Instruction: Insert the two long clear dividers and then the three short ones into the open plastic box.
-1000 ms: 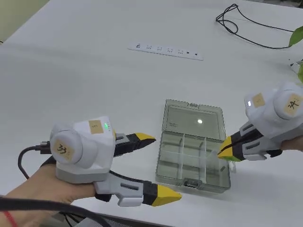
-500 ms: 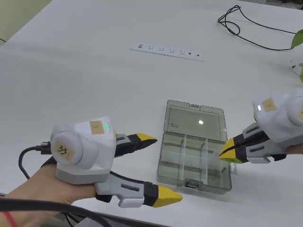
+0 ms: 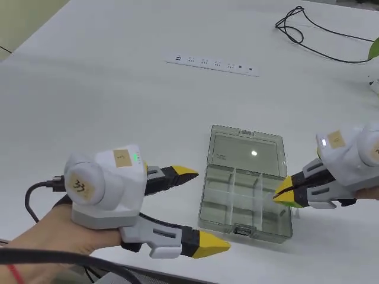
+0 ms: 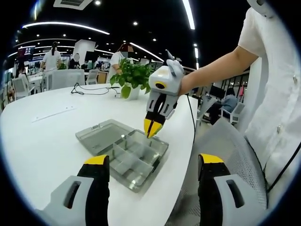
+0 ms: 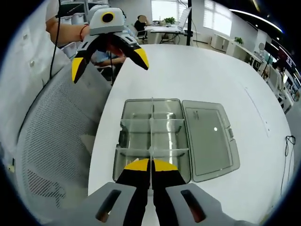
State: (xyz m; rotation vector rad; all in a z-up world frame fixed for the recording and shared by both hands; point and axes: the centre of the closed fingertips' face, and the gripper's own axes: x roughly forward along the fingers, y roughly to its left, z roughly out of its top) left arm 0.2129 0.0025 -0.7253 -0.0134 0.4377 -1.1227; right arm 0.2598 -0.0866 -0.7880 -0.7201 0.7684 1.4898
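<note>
Head view: open plastic box [image 3: 218,227] on a white table [image 3: 118,106], low and right of centre. Its lid [image 3: 249,151] lies flat on the far side, and the latch faces the person. Clear dividers [image 3: 230,183] stand inside and split the tray into compartments.

Right gripper [image 3: 278,195] sits at the box's right edge and covers part of that wall. The jaws are pressed together. In the right gripper view they close on the near end of one thin clear divider [image 5: 151,127], which runs straight away from the tips and crosses two others.

Left gripper [image 3: 208,209] is low left, held in a hand [image 3: 53,236], with jaws wide apart. It is just beside the box's left wall but not touching. A strip of bare table lies between the upper tip and the box. A black cord [image 3: 35,190] trails from its back.

Further off on the table: a white power strip [image 3: 208,63] beyond the lid and a looped black cable [image 3: 308,32] at the far right.

Left gripper view: potted plant [image 4: 133,77] on the table behind the box, people and chairs in the room beyond.

Right gripper view: a grey mesh chair [image 5: 56,136] beside the table edge.
</note>
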